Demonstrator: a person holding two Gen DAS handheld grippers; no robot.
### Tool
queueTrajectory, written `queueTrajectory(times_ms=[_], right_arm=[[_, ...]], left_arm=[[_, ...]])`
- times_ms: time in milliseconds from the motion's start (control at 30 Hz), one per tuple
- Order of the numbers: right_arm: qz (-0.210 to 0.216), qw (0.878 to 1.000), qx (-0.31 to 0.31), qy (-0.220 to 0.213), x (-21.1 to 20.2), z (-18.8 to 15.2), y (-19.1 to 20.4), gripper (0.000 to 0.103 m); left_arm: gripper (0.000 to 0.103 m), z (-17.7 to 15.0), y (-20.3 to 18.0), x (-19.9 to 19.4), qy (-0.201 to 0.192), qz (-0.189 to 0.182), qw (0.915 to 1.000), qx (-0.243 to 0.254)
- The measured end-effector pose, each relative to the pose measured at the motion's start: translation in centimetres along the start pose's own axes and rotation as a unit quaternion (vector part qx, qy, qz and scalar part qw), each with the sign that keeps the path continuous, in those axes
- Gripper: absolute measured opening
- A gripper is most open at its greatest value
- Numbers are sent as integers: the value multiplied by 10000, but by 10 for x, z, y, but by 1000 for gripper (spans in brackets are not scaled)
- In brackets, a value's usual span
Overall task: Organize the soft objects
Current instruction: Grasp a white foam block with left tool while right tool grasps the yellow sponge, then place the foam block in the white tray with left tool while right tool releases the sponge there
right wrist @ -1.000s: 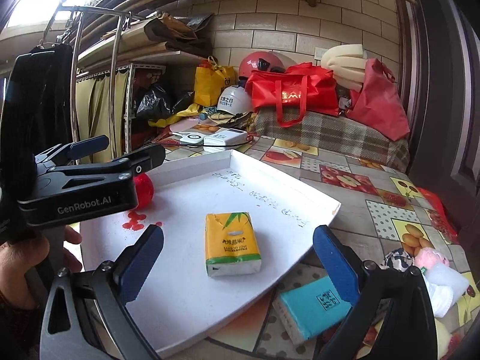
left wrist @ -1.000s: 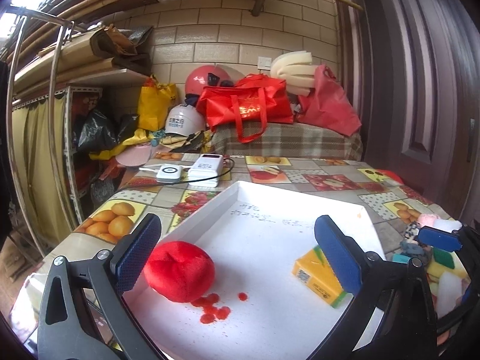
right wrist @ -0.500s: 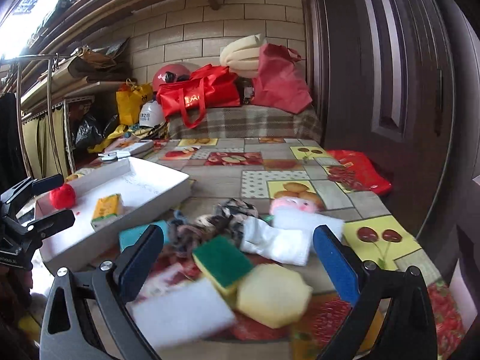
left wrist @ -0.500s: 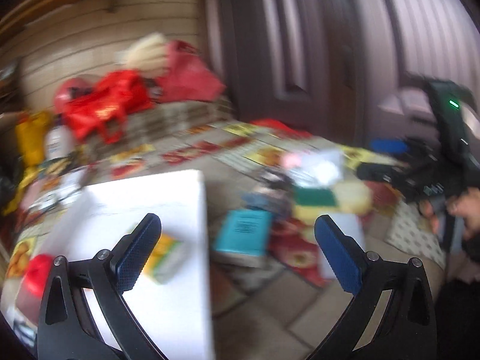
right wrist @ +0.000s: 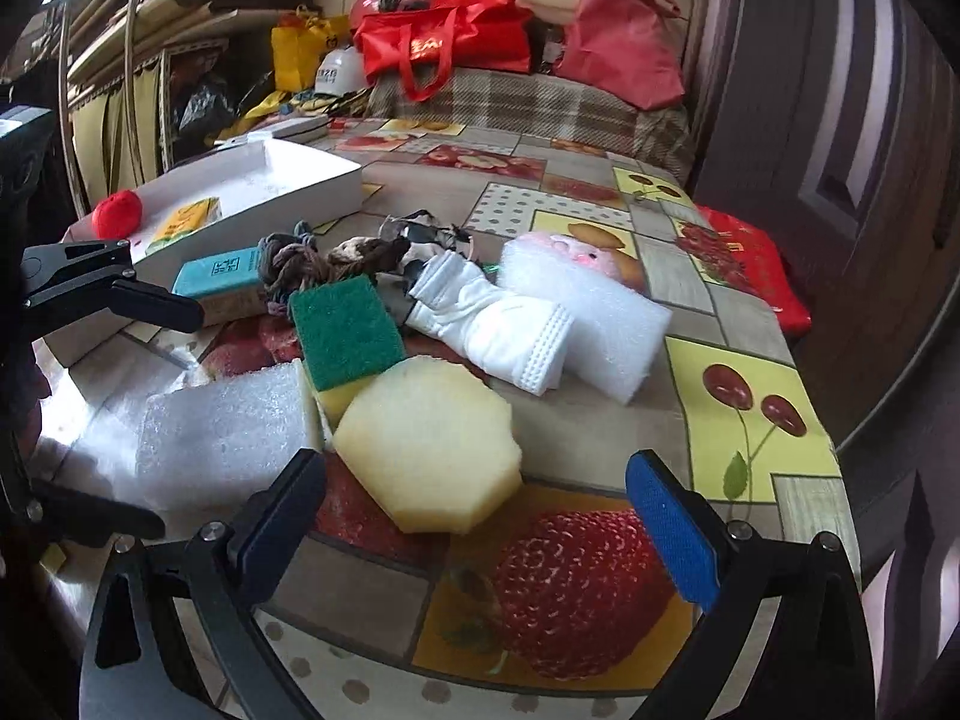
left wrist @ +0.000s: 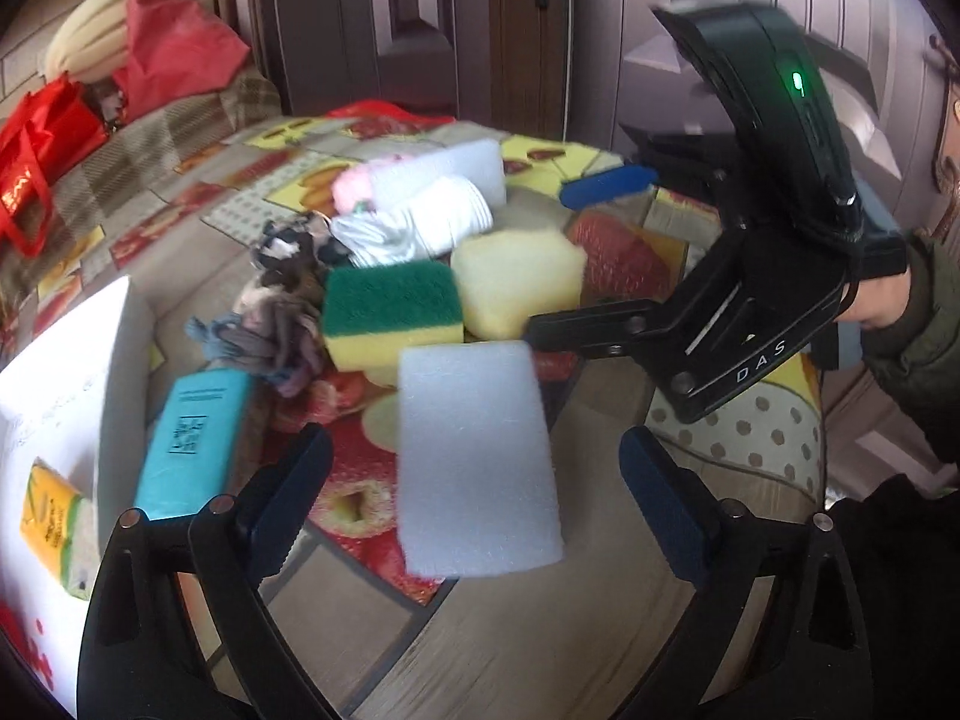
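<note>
White foam block point(left wrist: 477, 459) lies flat on the fruit-print tablecloth point(left wrist: 600, 648), between the spread jaws of the left gripper point(left wrist: 474, 507), which have just been closing but do not touch it yet. Best to squeeze its long sides gently, then carry it to the white tray point(left wrist: 114, 360). The right gripper point(right wrist: 474, 519) stands open, just short of the yellow sponge point(right wrist: 429, 441).
</note>
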State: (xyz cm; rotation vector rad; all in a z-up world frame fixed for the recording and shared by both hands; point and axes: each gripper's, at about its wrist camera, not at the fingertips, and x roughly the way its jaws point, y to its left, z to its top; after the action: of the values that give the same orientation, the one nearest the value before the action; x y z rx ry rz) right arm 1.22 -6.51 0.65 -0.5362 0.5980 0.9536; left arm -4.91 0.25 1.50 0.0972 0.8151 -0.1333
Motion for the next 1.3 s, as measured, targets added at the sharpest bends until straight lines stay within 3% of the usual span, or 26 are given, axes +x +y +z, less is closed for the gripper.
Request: queueTrajectory(times_ms=[67,167,200,267,400,533,633,800,933,1000,1100,1200,1300], right_arm=[[46,9998,-83,199,10,4,2,99],[224,9993,-60,285,15,6,0,97],[294,9991,-47,311,15,5,-1,92],[502,9979,68,402,16,0,-3,61],[432,9987,169,215,5,-7,-2,61],[424,9969,566,-351,-18,-8,-10,61],[463,9896,985,-942,-43,-1,-19,61],[186,9694,1612,-1842,-66,16,-25,61],[-90,9612,1927,-1971,-47,20,-19,61],[-150,9632,1934,-1862,-38,22,-14,61],[-155,9596,1884,-2083,-43,24,-5,61],[-174,9628,1629,-2148,-46,29,11,61],[-191,9654,1392,-2197,-45,32,26,61]], left_arm=[[77,3,-1,9,179,-8,9998,38],[64,1,2,16,350,66,9994,-20],[63,1,5,15,313,69,9994,-101],[60,-1,9,13,272,-23,9994,-207],[59,-2,6,0,-25,114,9998,-150],[59,-9,7,-33,-856,301,9957,-173],[59,-21,18,-61,-1483,638,9858,-467],[59,-42,56,-95,-1988,1236,9634,-1306],[60,-66,86,-122,-2211,1882,9397,-1809],[60,-77,95,-133,-2297,2155,9299,-1900],[60,-92,108,-144,-2362,2386,9187,-2079],[60,-98,116,-148,-2410,2446,9111,-2282],[60,-98,113,-144,-2380,2507,9103,-2276]])
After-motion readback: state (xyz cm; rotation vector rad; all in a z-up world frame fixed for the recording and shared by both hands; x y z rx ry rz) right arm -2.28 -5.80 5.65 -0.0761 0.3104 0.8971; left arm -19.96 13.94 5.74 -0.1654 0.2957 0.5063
